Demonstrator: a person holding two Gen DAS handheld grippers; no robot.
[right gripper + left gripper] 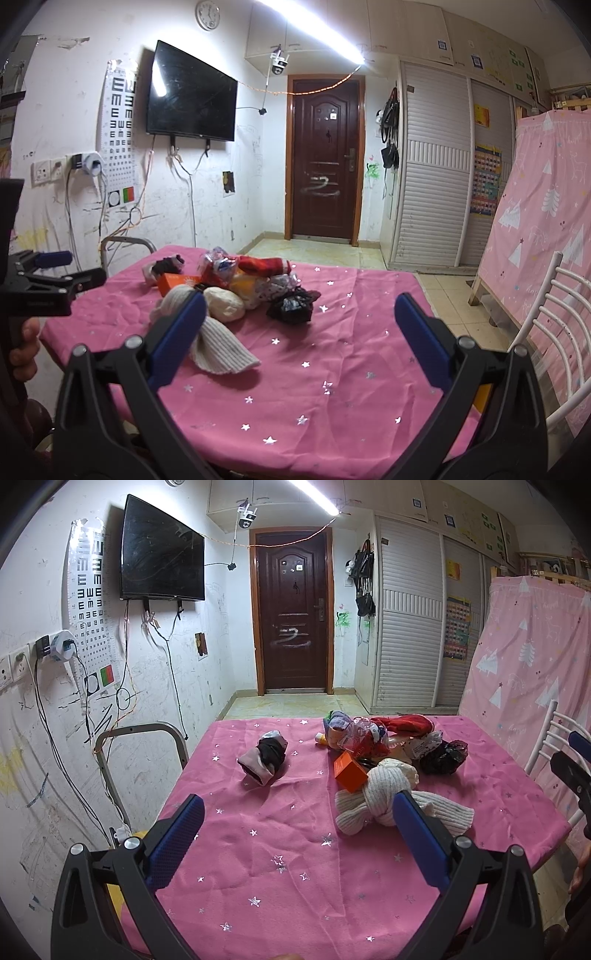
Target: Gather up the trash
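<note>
A pile lies on the pink star-print tablecloth (280, 849) (351, 369). It holds a knotted cream knit sock (384, 797) (218, 347), an orange box (349, 773) (175, 281), a crumpled black bag (443, 757) (291, 306), a crushed clear wrapper (356, 733) (218, 267) and a red cloth (406, 725) (264, 266). A rolled black-and-pink sock (264, 762) (162, 267) lies apart on the left. My left gripper (299, 805) is open over the near cloth, its right finger beside the cream sock. My right gripper (301, 306) is open, empty, facing the pile.
A white metal chair (554, 332) (550, 734) stands at the table's right side. A grey metal frame (140, 734) (125, 243) stands at the left by the wall with hanging cables. A pink sheet (546, 229) drapes a bed frame on the right. Tiled floor leads to a dark door (291, 616).
</note>
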